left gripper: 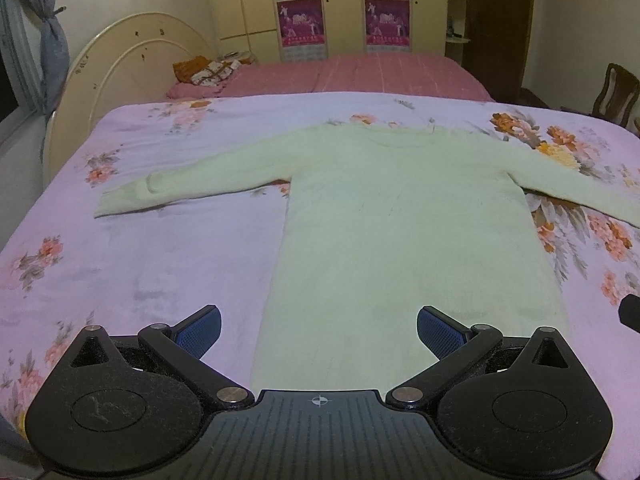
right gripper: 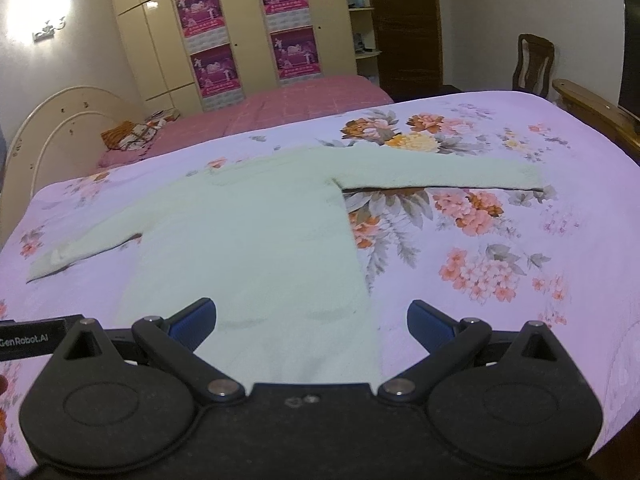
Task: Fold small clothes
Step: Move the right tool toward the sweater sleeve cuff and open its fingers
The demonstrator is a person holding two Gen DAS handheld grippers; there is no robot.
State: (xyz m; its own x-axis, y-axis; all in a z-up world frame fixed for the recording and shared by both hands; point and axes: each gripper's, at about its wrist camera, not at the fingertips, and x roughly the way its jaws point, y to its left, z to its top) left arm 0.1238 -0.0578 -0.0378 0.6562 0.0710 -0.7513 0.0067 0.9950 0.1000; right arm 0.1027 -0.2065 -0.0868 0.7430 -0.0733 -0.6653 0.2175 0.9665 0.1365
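A pale green sweater (left gripper: pixel 404 216) lies flat and fully unfolded on the floral bedspread (left gripper: pixel 160 264), sleeves out toward nine and three o'clock. The left gripper (left gripper: pixel 319 330) and right gripper (right gripper: pixel 311 320) hover spread wide and empty; all folding remains.

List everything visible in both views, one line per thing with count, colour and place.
sweater: one, pale cream, spread flat on the near bed, both sleeves out to the sides
floral bedspread: one, lilac with orange and pink flowers, covering the near bed
pink bed: one, pink checked cover, behind the near bed
headboard: one, cream, arched, at left
bundle: one, orange and white, at the pink bed's head
wardrobe: one, cream, on the back wall
posters: four, magenta, on the wardrobe doors
chair: one, dark wood, at right
left tongs: one, black with blue pads, open, over the sweater's hem
right tongs: one, black with blue pads, open, over the hem's right corner
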